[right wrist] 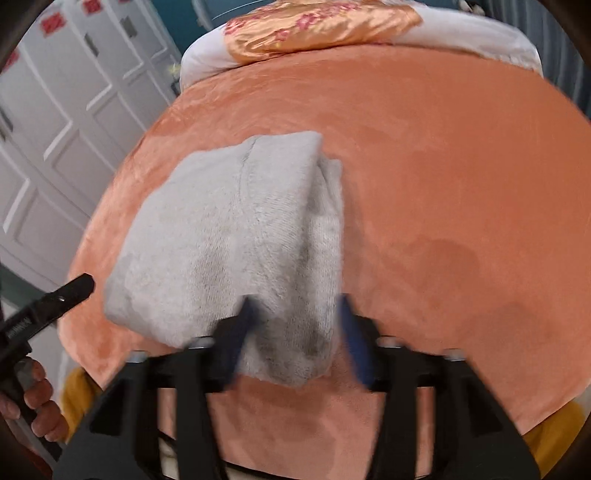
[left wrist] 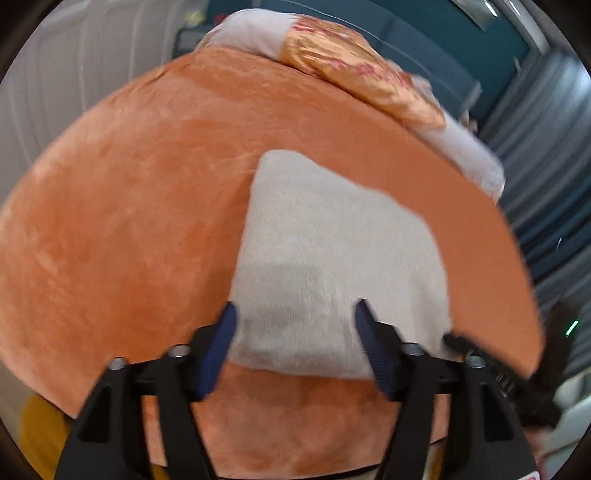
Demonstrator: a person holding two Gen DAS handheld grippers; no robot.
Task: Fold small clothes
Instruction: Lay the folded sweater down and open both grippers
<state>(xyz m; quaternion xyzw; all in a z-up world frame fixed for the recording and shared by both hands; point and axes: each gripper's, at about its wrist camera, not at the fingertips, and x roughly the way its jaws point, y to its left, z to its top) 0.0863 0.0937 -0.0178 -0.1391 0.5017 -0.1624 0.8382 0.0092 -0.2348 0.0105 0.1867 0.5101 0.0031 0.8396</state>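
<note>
Lying folded on the orange bed cover [left wrist: 129,229]: grey garment [left wrist: 332,258], its near edge close to the cover's front edge, wide bare plush stretching left and right, pillow [left wrist: 354,70] far behind. Hovering spread over the near hem, pinching nothing: left claw [left wrist: 295,332]. Straddling the garment's right corner, jaws apart, not gripping: right claw [right wrist: 297,325].

Folded garment [right wrist: 236,240] on bed cover [right wrist: 461,184], pillow [right wrist: 321,26] behind, claws at near edge.

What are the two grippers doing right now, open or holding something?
Left gripper: open, jaws astride the near edge of the folded grey garment, not pinching.
Right gripper: open, astride the garment's near corner.
</note>
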